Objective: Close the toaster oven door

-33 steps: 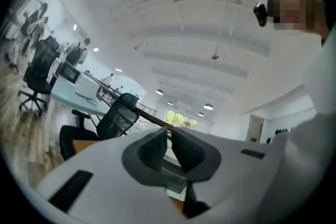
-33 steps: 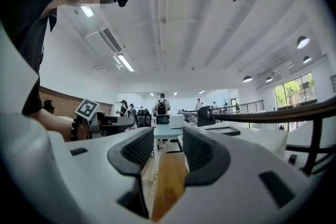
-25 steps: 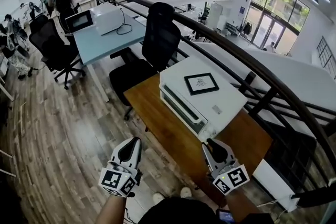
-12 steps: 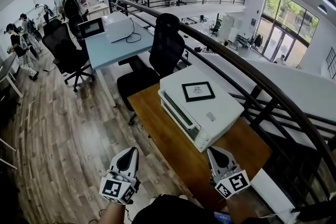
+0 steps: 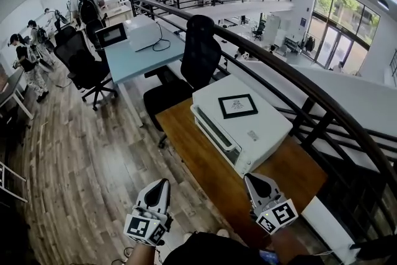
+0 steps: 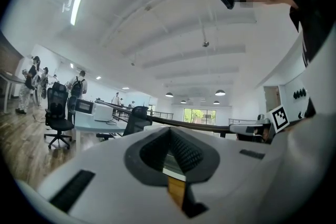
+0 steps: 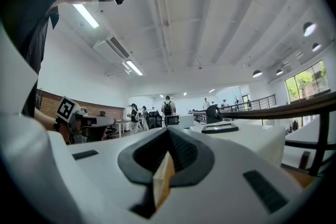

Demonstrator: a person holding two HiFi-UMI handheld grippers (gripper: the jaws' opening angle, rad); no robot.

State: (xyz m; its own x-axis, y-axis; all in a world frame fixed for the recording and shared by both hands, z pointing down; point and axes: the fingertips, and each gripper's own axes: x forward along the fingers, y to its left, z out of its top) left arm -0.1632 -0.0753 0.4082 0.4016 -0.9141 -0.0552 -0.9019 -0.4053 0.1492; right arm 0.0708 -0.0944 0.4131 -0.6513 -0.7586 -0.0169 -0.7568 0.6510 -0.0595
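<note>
The white boxy toaster oven (image 5: 242, 124) sits on the brown wooden desk (image 5: 186, 149), just ahead of the right gripper (image 5: 249, 177) and ahead and well to the right of the left gripper (image 5: 163, 182). The right one is clearly nearer. The oven's glass-fronted door (image 5: 215, 131) has its long axis running from near the right fingertips away to the far left, and it looks flush with the body. Both pairs of jaws are pressed together on nothing. A second ago the right jaws stood slightly apart at the oven's near corner; now both grippers have drawn back.
</note>
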